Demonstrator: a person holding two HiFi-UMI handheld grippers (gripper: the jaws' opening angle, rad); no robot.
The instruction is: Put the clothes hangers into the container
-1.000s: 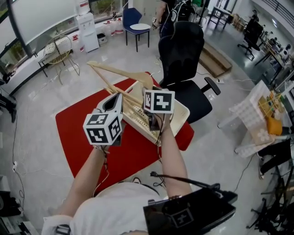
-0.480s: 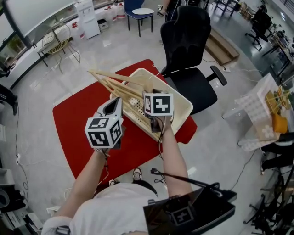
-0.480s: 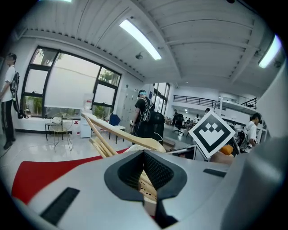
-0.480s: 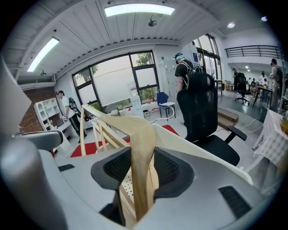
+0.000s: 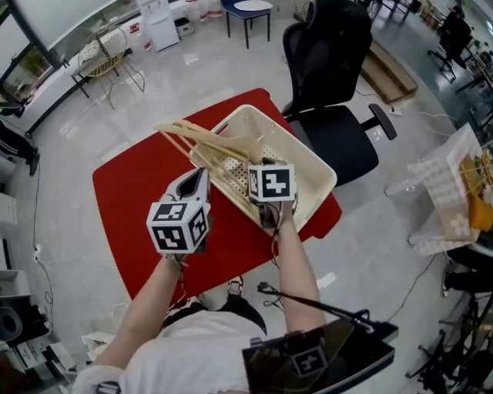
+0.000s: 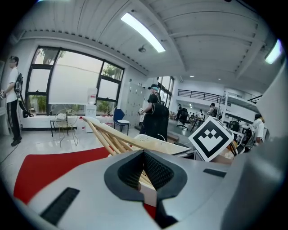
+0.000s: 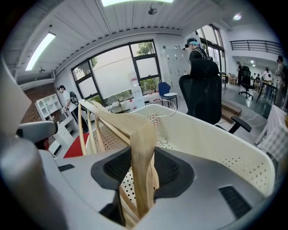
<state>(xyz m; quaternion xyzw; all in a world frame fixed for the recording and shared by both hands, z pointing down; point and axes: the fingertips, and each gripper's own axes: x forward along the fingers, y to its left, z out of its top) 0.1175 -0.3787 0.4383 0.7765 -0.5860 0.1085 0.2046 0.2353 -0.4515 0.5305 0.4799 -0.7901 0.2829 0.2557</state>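
Observation:
A bundle of pale wooden clothes hangers point(image 5: 208, 142) juts up and left over the rim of a cream perforated basket point(image 5: 308, 154) on a red mat point(image 5: 146, 185). My right gripper point(image 5: 259, 162) is over the basket, shut on the bundle; in the right gripper view the hangers point(image 7: 135, 130) run straight through the right gripper point(image 7: 141, 179) with the basket point(image 7: 216, 139) behind. My left gripper point(image 5: 197, 178) hangs over the mat just left of the basket, below the hangers. In its own view the left gripper point(image 6: 146, 179) shows a narrow empty gap, with the hangers point(image 6: 112, 137) beyond.
A black office chair point(image 5: 331, 69) stands right behind the basket. A white plastic crate point(image 5: 447, 185) with yellow items sits on the floor at right. A wire chair point(image 5: 108, 58) and a water dispenser point(image 5: 160, 19) stand at the far left. People stand in the background.
Both grippers have sunk, and the hanger bundle has come down with the right one, now lower over the basket. The grip has not changed.

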